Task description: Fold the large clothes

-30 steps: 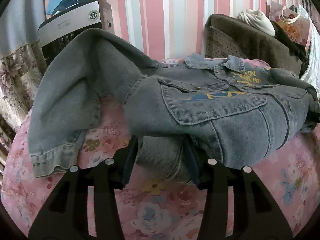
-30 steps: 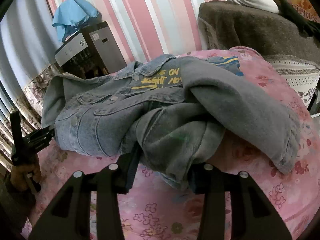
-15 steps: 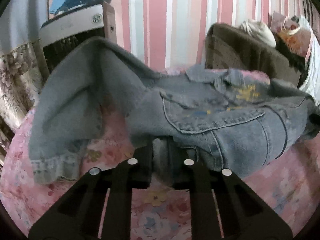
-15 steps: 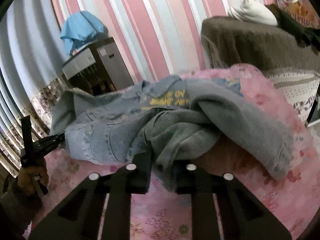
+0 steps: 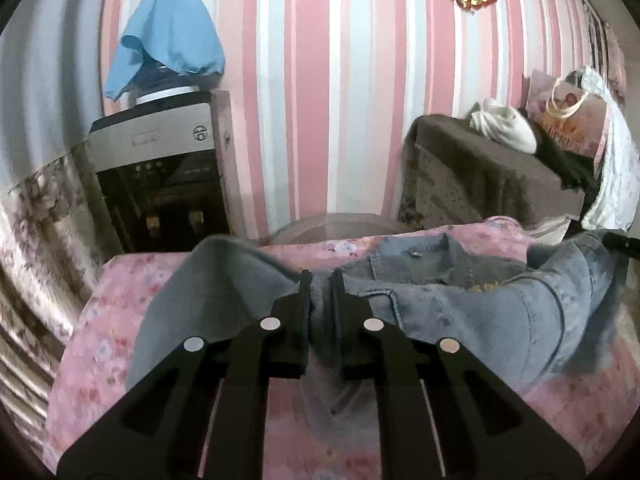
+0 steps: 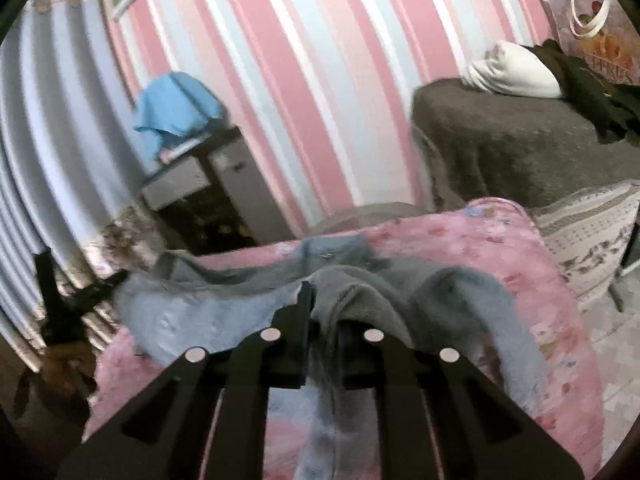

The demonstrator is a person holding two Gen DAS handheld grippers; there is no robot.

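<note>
A grey-blue denim jacket lies on the pink floral bedspread. My left gripper is shut on a fold of the jacket's lower hem and holds it lifted. Its collar lies at the far side, and a sleeve hangs to the left. My right gripper is shut on the other end of the hem of the jacket, also lifted; cloth drapes over its right finger. The other gripper shows at the left edge of the right wrist view.
A water dispenser under a blue cloth stands at the back left by the striped wall. A brown-covered sofa with a white bundle and a bag stands at the back right. The bed's edge is near on both sides.
Both grippers have closed on the jacket's lower hem and lifted it up and toward the collar. The views now tilt up, showing more wall.
</note>
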